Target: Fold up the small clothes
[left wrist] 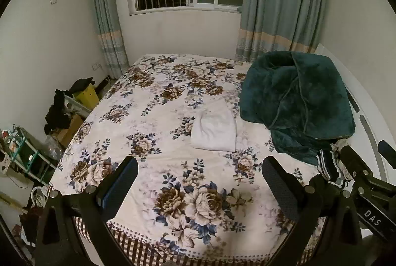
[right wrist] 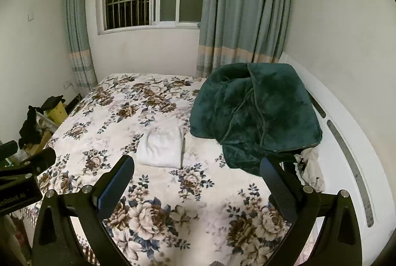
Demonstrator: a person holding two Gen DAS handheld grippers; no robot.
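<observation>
A folded white garment (left wrist: 214, 130) lies flat in the middle of the floral bed sheet (left wrist: 153, 98); it also shows in the right wrist view (right wrist: 160, 148). A heap of small unfolded clothes (left wrist: 331, 164) lies at the bed's right side under the edge of a green blanket, also seen in the right wrist view (right wrist: 310, 167). My left gripper (left wrist: 200, 174) is open and empty, held above the bed's near end. My right gripper (right wrist: 198, 174) is open and empty, beside it on the right, well short of the white garment.
A bulky dark green blanket (left wrist: 297, 98) is piled at the right of the bed by the white headboard (right wrist: 346, 142). Boxes and dark clothes (left wrist: 66, 107) crowd the floor left of the bed. A shelf (left wrist: 22, 149) stands at the near left. Window and curtains are behind.
</observation>
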